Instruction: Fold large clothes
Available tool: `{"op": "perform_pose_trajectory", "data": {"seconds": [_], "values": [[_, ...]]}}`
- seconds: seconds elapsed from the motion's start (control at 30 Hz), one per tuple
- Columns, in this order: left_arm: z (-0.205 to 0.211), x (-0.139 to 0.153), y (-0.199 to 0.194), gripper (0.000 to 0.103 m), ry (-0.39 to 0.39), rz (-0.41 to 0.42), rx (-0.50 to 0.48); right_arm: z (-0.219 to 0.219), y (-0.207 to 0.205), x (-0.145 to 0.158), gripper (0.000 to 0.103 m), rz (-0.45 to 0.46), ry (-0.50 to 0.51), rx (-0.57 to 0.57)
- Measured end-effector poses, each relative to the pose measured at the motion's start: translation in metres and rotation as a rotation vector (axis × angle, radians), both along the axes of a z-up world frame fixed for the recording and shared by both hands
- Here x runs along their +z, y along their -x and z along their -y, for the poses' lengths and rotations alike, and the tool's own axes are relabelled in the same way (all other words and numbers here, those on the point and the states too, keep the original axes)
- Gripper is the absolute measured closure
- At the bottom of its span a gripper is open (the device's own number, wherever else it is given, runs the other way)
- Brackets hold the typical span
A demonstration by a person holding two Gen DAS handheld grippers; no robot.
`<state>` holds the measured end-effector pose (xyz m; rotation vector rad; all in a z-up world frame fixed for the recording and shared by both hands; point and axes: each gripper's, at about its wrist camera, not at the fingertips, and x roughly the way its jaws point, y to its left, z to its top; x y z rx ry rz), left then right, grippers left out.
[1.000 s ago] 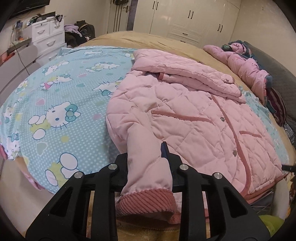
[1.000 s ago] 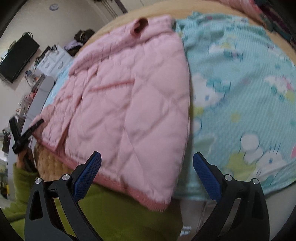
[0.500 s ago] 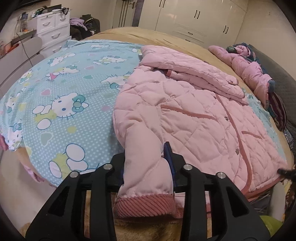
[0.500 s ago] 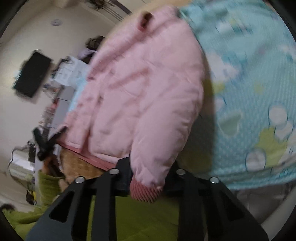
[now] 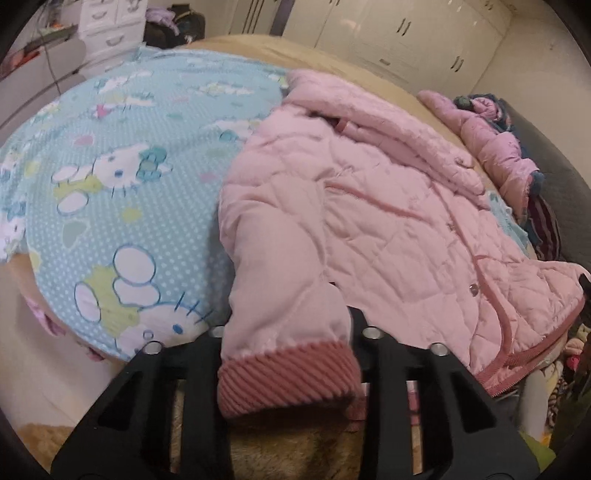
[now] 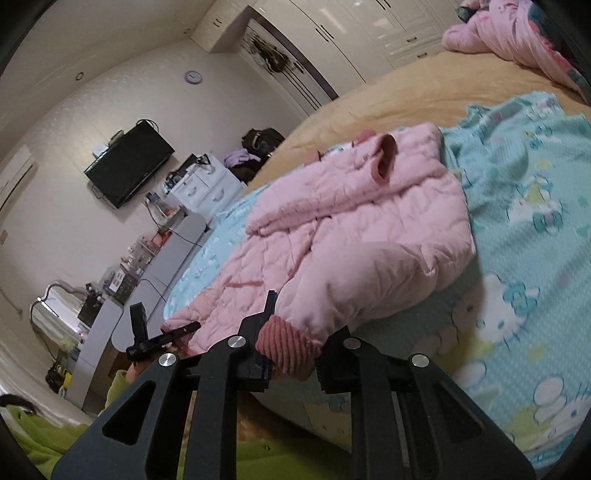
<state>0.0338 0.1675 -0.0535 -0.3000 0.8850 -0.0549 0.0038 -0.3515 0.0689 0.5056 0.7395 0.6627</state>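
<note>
Both tools angle down over the bed, the left gripper (image 5: 286,325) and right gripper (image 6: 291,343) each clamped on a ribbed cuff of the pink jacket (image 5: 388,206), jaws just closing

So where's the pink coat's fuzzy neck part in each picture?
Left wrist: the collar lies top centre, at the pink coat's far end.
Right wrist: the collar sits upper middle.
Shared landmark: the white drawers.
</note>
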Motion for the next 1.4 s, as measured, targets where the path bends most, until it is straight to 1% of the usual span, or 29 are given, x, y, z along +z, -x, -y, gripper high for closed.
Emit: {"op": "perform_pose_trajectory", "data": {"seconds": [0.07, 0.17, 0.47, 0.77, 0.9, 1.07, 1.4], "values": [[0.005, 0.006, 0.0, 0.089, -0.016, 0.03, -0.007, -0.001, -0.003, 0.001, 0.086, 0.011, -0.01, -0.004], [0.011, 0.02, -0.005, 0.092, -0.043, 0.066, -0.013, 0.002, -0.006, 0.003, 0.087, 0.032, -0.033, -0.017], [0.026, 0.068, -0.028, 0.092, -0.117, 0.174, -0.016, 0.009, -0.029, 0.019, 0.087, 0.103, -0.076, -0.048], [0.034, 0.105, -0.058, 0.092, -0.129, 0.246, -0.011, 0.019, -0.057, 0.034, 0.087, 0.157, -0.098, -0.092], [0.042, 0.123, -0.075, 0.092, -0.146, 0.28, -0.019, 0.022, -0.068, 0.041, 0.087, 0.181, -0.092, -0.101], [0.051, 0.137, -0.096, 0.092, -0.17, 0.307, -0.034, 0.025, -0.084, 0.05, 0.087, 0.202, -0.09, -0.12], [0.054, 0.153, -0.126, 0.092, -0.177, 0.332, -0.047, 0.031, -0.113, 0.054, 0.087, 0.214, -0.089, -0.164]]}}
